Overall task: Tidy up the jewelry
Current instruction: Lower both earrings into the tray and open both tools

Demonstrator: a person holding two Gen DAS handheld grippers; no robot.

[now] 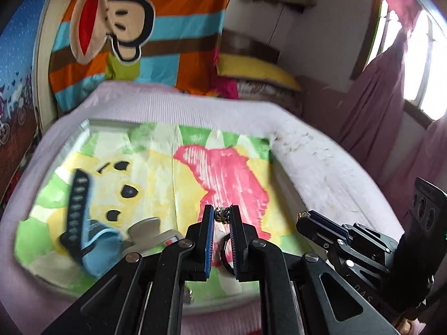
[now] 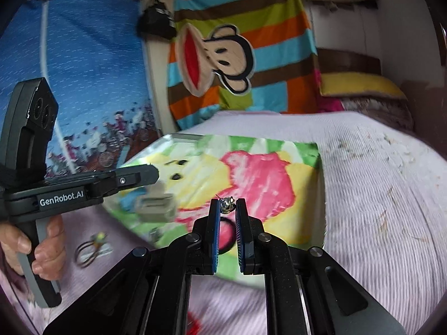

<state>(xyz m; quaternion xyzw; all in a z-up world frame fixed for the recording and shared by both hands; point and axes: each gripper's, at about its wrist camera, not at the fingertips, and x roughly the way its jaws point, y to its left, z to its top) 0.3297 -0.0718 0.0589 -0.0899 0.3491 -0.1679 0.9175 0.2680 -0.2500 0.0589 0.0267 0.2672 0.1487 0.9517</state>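
Note:
My left gripper (image 1: 222, 214) is shut on a small gold and dark trinket (image 1: 221, 215) held above the colourful cartoon tray (image 1: 83, 128). A dark ring (image 1: 225, 251) hangs below it between the fingers. My right gripper (image 2: 228, 206) is shut on a small gold and silver trinket (image 2: 227, 205) above the same tray (image 2: 167, 138), with a dark ring (image 2: 227, 237) below it. The right gripper also shows in the left wrist view (image 1: 306, 217). The left gripper also shows in the right wrist view (image 2: 151, 173). A blue and black watch strap (image 1: 81, 217) and a grey jewelry box (image 1: 152, 231) lie on the tray.
The tray lies on a pale pink bedspread (image 2: 377, 195). Dark hair ties with a yellow charm (image 2: 90, 247) lie on the bedspread left of the tray. The grey box also shows in the right wrist view (image 2: 156, 203). A striped monkey blanket (image 1: 134, 28) hangs behind.

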